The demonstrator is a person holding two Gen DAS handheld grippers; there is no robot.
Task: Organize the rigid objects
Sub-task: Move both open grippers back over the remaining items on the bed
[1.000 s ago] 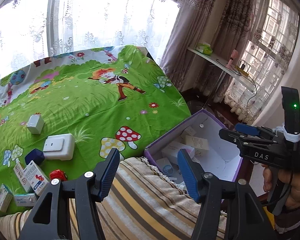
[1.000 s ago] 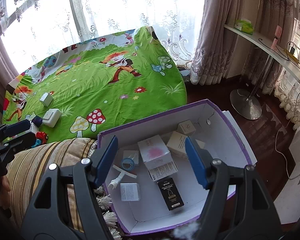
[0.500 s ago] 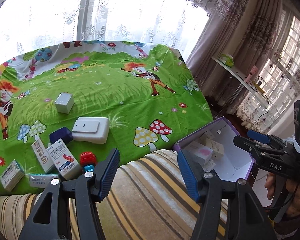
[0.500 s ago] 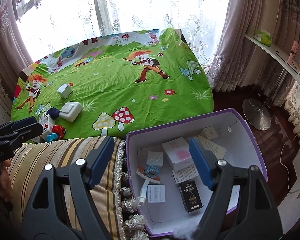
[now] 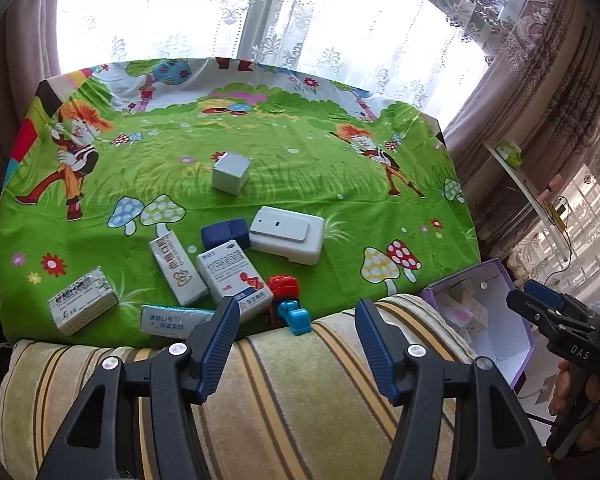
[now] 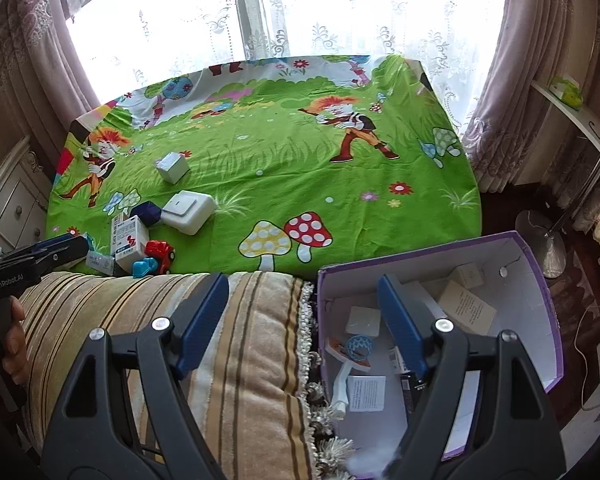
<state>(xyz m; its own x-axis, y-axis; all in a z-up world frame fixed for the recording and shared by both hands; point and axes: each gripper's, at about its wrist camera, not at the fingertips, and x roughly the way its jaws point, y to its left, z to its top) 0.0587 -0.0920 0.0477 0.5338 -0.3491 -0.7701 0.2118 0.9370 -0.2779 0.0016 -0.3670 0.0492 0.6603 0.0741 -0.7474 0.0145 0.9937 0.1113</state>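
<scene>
1. Left gripper hangs over a striped cushion at the near edge of a green sheet; its jaws stand apart with nothing between them
2. Right gripper straddles the cushion's fringe and the purple box; its jaws have just been opening and now stand wide, gripping nothing; the right finger is over the box's inside
3. On the sheet, near the left gripper: a red toy touching a blue toy; a white carton beside a second carton; a flat pack at the sheet's edge; a small pack off to the left
4. Further back lie a navy case touching a white device; a grey cube stands apart behind them
5. Inside the box: a white square, a leaflet, a blue ring on a card, a white tube, a tan box, a small cube by the far wall; a dark pack is partly hidden behind the finger
6. A hand holds the right gripper's handle at the left camera's right edge
</scene>
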